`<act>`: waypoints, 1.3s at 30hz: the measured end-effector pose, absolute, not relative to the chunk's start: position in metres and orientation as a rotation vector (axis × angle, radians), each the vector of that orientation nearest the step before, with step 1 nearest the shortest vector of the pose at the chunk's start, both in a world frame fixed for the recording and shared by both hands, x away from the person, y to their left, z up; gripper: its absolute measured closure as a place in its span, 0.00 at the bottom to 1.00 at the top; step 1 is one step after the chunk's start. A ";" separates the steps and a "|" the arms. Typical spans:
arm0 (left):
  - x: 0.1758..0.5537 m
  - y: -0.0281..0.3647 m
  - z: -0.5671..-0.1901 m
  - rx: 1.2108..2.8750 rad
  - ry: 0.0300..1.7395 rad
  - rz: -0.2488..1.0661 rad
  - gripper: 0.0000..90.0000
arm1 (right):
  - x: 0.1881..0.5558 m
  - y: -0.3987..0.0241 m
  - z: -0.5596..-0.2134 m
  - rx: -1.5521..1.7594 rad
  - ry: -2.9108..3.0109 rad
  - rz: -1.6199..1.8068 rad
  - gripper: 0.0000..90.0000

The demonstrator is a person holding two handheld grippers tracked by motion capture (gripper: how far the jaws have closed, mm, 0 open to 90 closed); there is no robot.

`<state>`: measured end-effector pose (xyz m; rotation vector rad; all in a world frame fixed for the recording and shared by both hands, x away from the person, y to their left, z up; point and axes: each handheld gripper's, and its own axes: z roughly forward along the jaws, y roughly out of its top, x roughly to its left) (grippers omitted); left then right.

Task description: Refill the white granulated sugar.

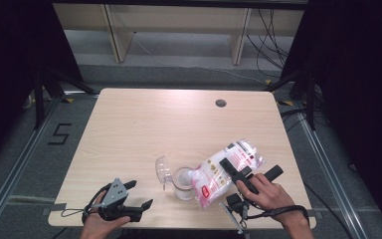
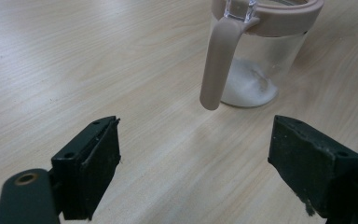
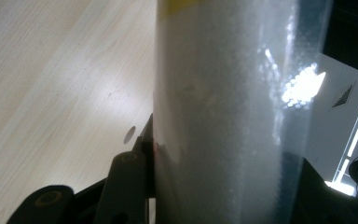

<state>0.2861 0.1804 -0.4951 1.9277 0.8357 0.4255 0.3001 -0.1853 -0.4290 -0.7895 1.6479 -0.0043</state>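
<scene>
Right gripper [image 1: 235, 173] clamps bag [image 1: 222, 172], seemingly tipped over jar [image 1: 184, 181].

Lab: floor rails [image 1: 15, 169], black curtains [image 1: 10, 59], loose cables [image 1: 271, 37].

bag [image 1: 227, 169]: clear, white granules, tilted | jar [image 1: 184, 182]: upright, lid open

Left hand-held gripper [image 1: 140, 194]: near left, jaws wide apart, gripping nothing.
Right hand-held gripper [image 1: 248, 174]: near right, jaws clamped, angled far-left.
</scene>
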 end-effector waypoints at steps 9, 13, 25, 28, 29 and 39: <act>0.286 0.180 -0.495 1.931 0.836 0.427 0.18 | 0.297 -0.187 -0.431 -0.746 1.674 0.010 0.71; 0.286 0.180 -0.495 1.931 0.831 0.424 0.18 | 0.299 -0.186 -0.429 -0.778 1.656 0.004 0.71; 0.286 0.180 -0.495 1.934 0.836 0.426 0.18 | 0.298 -0.188 -0.430 -0.744 1.671 0.017 0.72; 0.286 0.180 -0.495 1.931 0.835 0.425 0.18 | 0.298 -0.188 -0.430 -0.759 1.659 0.019 0.72; 0.286 0.180 -0.495 1.930 0.836 0.428 0.18 | 0.298 -0.188 -0.430 -0.759 1.658 0.019 0.72; 0.286 0.181 -0.495 1.930 0.836 0.430 0.18 | 0.299 -0.188 -0.429 -0.761 1.662 0.014 0.72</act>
